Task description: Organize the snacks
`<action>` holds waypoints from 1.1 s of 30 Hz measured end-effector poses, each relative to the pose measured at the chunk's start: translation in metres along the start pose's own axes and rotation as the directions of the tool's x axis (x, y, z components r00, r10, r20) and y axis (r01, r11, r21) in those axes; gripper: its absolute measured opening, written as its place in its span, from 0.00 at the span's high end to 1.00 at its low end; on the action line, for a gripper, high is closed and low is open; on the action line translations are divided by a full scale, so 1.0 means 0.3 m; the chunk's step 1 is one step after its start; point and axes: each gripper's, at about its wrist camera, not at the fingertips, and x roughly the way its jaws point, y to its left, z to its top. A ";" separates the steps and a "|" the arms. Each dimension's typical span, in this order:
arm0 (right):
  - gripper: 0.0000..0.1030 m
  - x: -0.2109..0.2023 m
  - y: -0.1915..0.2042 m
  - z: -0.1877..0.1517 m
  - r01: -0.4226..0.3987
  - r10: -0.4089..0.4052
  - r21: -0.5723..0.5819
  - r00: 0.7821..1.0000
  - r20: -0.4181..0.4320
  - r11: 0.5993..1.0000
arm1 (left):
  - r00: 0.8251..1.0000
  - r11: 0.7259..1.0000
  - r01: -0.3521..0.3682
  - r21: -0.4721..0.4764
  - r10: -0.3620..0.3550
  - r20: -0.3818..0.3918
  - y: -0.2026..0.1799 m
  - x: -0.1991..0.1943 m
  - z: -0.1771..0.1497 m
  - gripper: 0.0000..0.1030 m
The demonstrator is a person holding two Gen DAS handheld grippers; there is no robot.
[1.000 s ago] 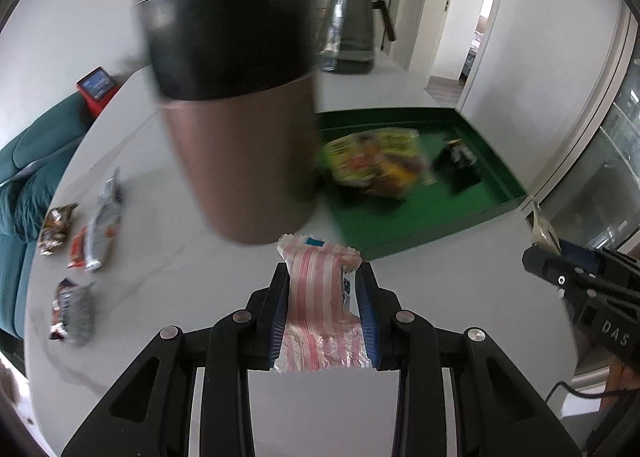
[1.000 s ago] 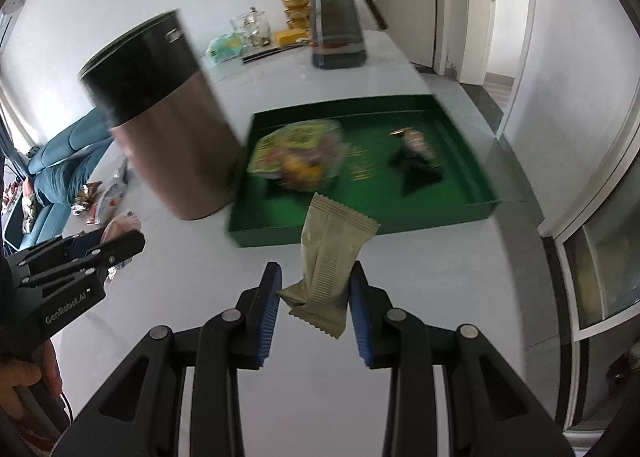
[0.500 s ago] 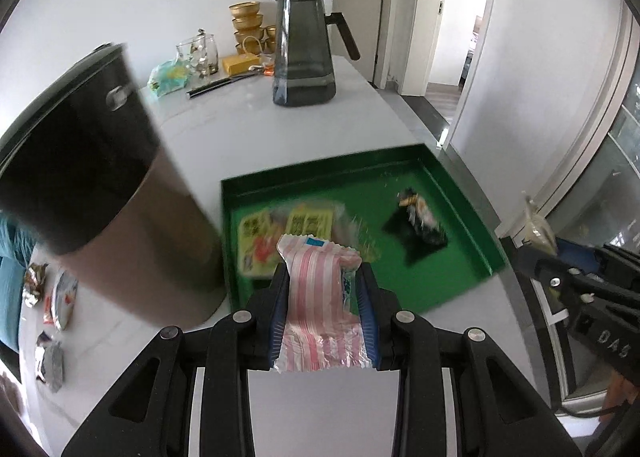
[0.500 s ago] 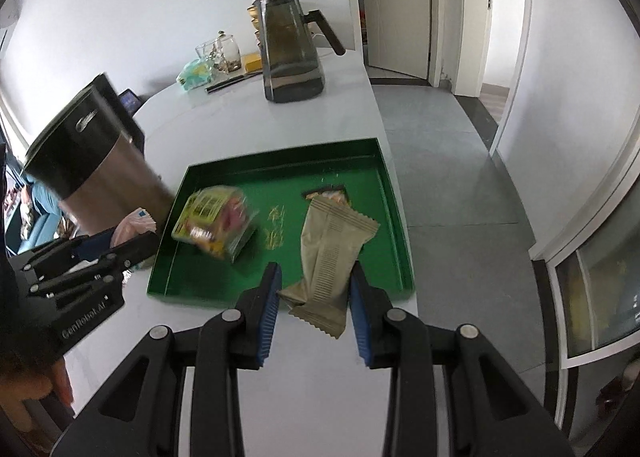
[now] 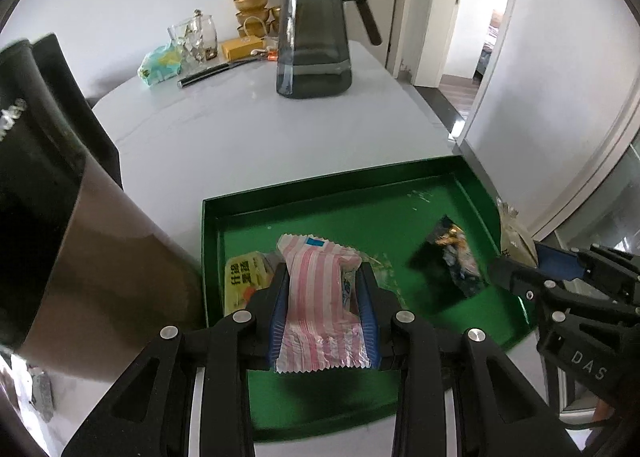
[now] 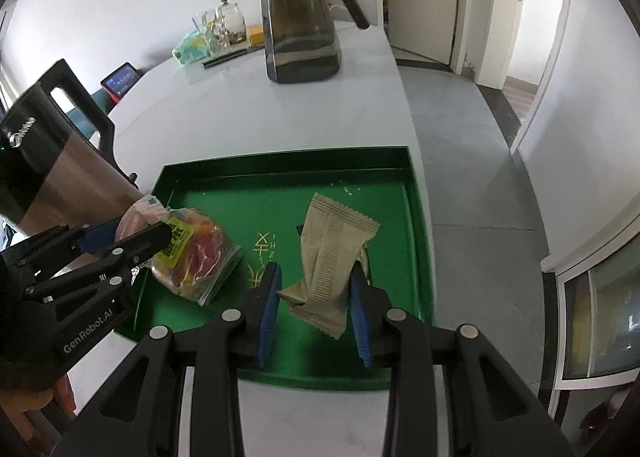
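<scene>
My left gripper [image 5: 323, 281] is shut on a pink-and-white striped snack packet [image 5: 320, 297], held over the near left part of the green tray [image 5: 320, 185]. In the tray lie a clear bag with a yellow label [image 5: 244, 277] and a dark packet [image 5: 452, 261]. My right gripper [image 6: 315, 277] is shut on a beige packet [image 6: 332, 253] above the tray's [image 6: 280, 161] right half. The left gripper [image 6: 132, 235] and its striped packet [image 6: 140, 213] show at the left of the right wrist view, beside the clear bag [image 6: 196, 257].
A copper kettle with a black top [image 5: 80, 237] stands right against the tray's left side. A dark glass pitcher [image 5: 312, 37], gold bowls [image 5: 250, 5] and glass jars [image 5: 196, 37] stand at the table's far end. The table edge and grey floor [image 6: 460, 117] run along the right.
Both grippers have swept across the table from beside the kettle to above the green tray, each still holding its packet. The kettle has slid to the left edge of both views.
</scene>
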 end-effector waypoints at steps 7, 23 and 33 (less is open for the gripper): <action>1.00 0.070 0.020 0.024 -0.002 0.001 -0.023 0.999 -0.035 1.000 | 1.000 1.000 0.008 -0.018 -0.009 -0.013 0.020 0.030 0.014 0.73; 0.97 0.086 0.013 0.026 0.012 -0.014 -0.038 0.999 -0.052 0.999 | 0.998 1.000 0.018 -0.014 -0.018 -0.054 0.019 0.064 0.002 0.72; 0.73 0.076 0.008 0.036 0.013 -0.014 -0.026 0.999 -0.046 1.000 | 0.998 1.000 0.001 0.007 0.000 -0.059 0.013 0.064 -0.004 0.71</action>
